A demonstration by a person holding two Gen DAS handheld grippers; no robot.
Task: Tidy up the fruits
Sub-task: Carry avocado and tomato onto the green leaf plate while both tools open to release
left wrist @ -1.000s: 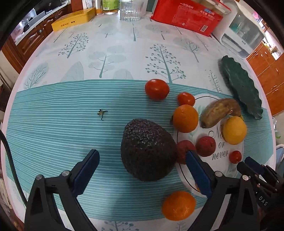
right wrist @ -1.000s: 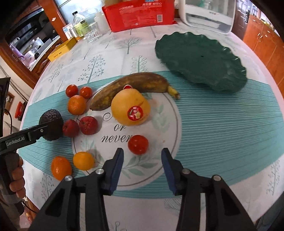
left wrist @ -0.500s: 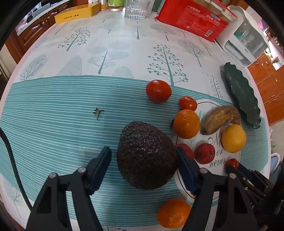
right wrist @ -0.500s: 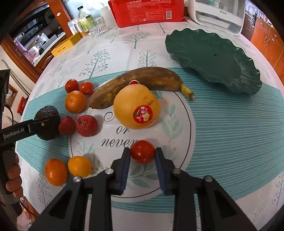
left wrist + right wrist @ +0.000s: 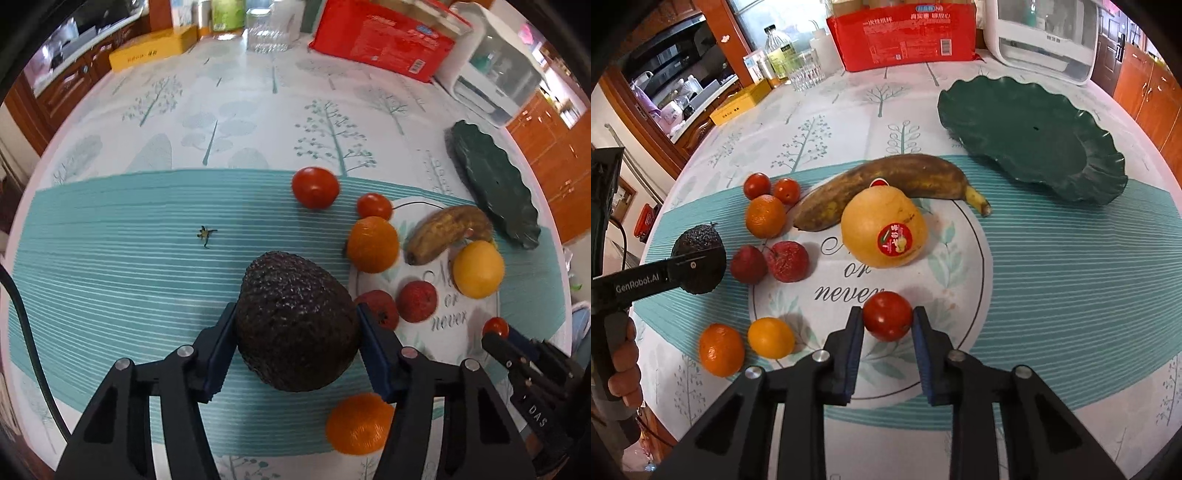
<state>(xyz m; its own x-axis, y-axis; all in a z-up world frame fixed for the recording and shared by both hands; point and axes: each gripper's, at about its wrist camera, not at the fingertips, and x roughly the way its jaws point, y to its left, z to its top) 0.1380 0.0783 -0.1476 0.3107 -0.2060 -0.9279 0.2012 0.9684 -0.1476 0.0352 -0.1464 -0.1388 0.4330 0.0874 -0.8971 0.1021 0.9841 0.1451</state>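
Note:
My left gripper [image 5: 295, 332] is shut on a dark bumpy avocado [image 5: 295, 325], just left of the white printed plate [image 5: 454, 339]. My right gripper [image 5: 887, 317] is shut on a small red tomato [image 5: 887, 315] at the plate's [image 5: 967, 258] near side. On the plate lie a brown banana [image 5: 886, 184], a yellow-orange citrus with a sticker [image 5: 884, 230] and two red lychees [image 5: 786, 260]. Two tomatoes [image 5: 757, 184] and an orange [image 5: 764, 220] sit at its far left. Two more oranges [image 5: 720, 349] lie near its front left. The avocado also shows in the right wrist view [image 5: 701, 243].
An empty dark green leaf-shaped dish [image 5: 1034, 136] stands to the right behind the plate. A red package [image 5: 905, 33], a white appliance [image 5: 1041, 33], glasses [image 5: 807, 75], bottles and a yellow box [image 5: 742, 101] line the table's far edge. A small stem [image 5: 205, 233] lies on the cloth.
Both grippers moved forward and closed: the left on the avocado, the right on the small tomato.

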